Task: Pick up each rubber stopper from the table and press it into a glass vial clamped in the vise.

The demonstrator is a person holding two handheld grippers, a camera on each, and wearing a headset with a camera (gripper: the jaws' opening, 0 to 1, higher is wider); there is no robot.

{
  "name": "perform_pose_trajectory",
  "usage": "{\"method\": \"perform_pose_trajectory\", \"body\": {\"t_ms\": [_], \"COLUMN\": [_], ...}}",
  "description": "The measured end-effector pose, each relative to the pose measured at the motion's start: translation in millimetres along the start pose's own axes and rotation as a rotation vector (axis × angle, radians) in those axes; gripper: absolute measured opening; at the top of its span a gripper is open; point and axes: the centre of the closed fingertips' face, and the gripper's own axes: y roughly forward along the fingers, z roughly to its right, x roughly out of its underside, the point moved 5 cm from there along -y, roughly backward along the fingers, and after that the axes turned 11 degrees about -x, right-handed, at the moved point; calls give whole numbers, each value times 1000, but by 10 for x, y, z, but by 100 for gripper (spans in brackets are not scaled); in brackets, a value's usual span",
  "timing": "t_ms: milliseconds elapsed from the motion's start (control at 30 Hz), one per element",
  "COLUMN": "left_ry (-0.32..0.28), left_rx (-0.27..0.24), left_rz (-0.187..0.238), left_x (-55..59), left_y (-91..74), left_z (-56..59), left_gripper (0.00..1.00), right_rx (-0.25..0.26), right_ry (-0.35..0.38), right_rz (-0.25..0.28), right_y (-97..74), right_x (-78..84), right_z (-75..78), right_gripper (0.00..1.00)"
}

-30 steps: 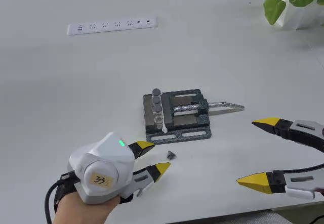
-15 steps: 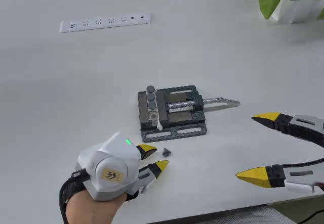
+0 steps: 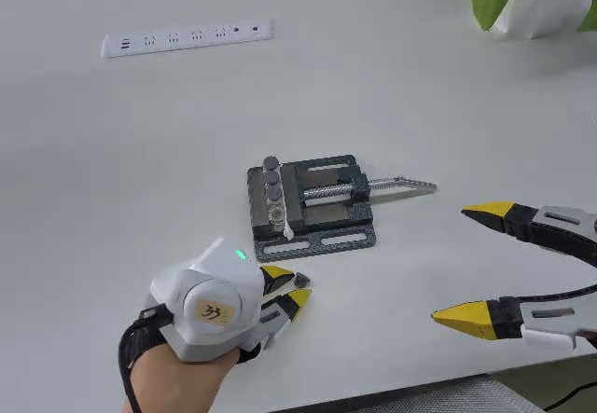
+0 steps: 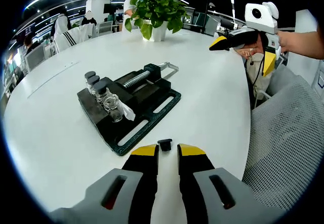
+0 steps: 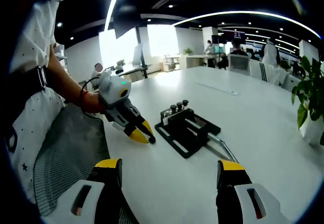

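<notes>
Head view: from above and behind, facing forward and down; the vise (image 3: 326, 215) lies beyond the left gripper (image 3: 295, 285). Left gripper view: low over the table (image 4: 50, 143), close, vise just ahead of its jaws. Right gripper view: farther back, facing vise and left gripper. All three views share the vise.

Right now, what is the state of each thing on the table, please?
left hand-held gripper, jaws nearly closed around the rubber stopper; grip uncertain
right hand-held gripper, open, holding nothing
rubber stopper, loose, not yet in a vial
vise, clamped on four vials
three far vials, stoppered
nearest vial, unstoppered
</notes>
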Motion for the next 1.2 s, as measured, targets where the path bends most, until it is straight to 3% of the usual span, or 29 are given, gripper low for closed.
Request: {"method": "perform_pose_trajectory", "body": {"t_ms": [1200], "left_ry": [-27], "left_rx": [6], "left_rz": [-32], "left_x": [26], "left_y": [71], "left_z": [-7], "left_gripper": [5], "right_rx": [-18], "right_ry": [7], "right_rz": [-17], "right_y": [23], "right_x": [40], "right_z": [0], "right_gripper": [73]}}
